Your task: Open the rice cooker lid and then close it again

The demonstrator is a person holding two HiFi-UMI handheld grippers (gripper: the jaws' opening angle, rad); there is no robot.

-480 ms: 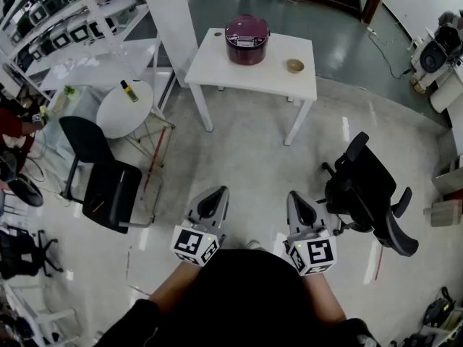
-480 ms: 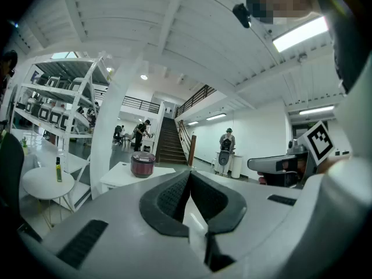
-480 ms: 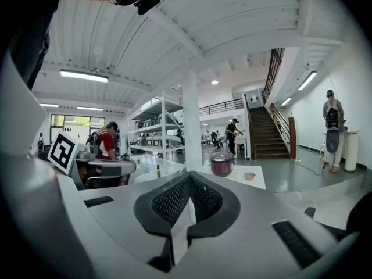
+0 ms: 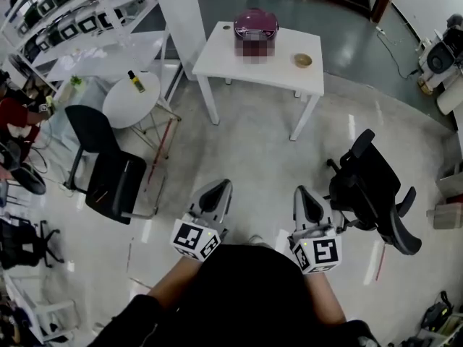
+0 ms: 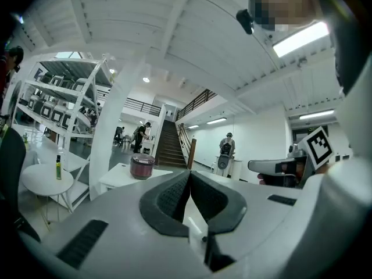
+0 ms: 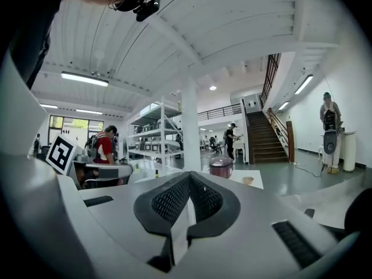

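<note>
Maroon rice cooker (image 4: 255, 22), lid down, sits on the white table (image 4: 217, 62) far ahead, with a small bowl (image 4: 302, 60) near it. Left gripper (image 4: 217, 194) and right gripper (image 4: 309, 202) are both clenched, empty, touching nothing, well apart from the cooker.

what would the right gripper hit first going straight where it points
Nothing close: ahead of the right gripper the way looks free until the white table with the rice cooker; depth unclear.
</note>
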